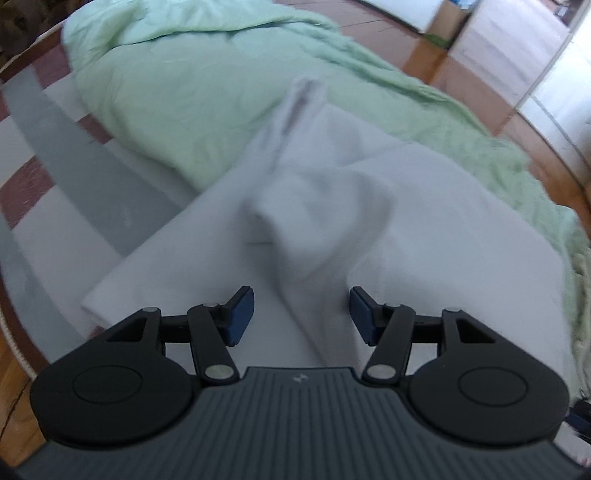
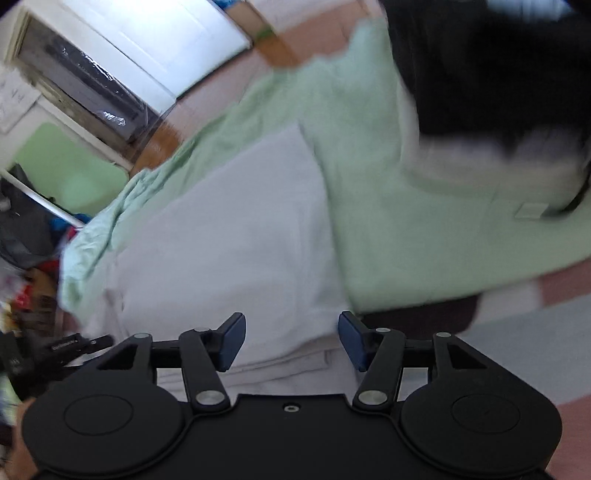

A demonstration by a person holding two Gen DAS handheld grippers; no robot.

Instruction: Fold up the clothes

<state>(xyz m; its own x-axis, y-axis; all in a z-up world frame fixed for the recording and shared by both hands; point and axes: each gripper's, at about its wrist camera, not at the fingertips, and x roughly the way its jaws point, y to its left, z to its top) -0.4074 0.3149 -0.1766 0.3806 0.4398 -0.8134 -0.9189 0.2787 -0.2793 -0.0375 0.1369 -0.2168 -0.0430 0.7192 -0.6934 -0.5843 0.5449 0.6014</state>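
Observation:
A pale grey-white garment [image 1: 424, 229] lies partly folded on a bed, over a mint green blanket [image 1: 177, 110]. A loose fold of it [image 1: 314, 206] rises up, blurred, in front of my left gripper [image 1: 301, 317], which is open with cloth between the blue pads but not clamped. In the right wrist view the same garment [image 2: 229, 236] lies flat and my right gripper [image 2: 291, 341] is open just above its folded edge. The left gripper's black body [image 2: 55, 350] shows at the lower left there.
The green blanket [image 2: 406, 229] spreads behind the garment. A black and white folded item [image 2: 491, 122] rests on it at the upper right. A grey, white and pink checked sheet [image 1: 48, 147] covers the bed. Wooden floor and boxes [image 1: 447, 26] lie beyond, clutter [image 2: 26, 258] at the left.

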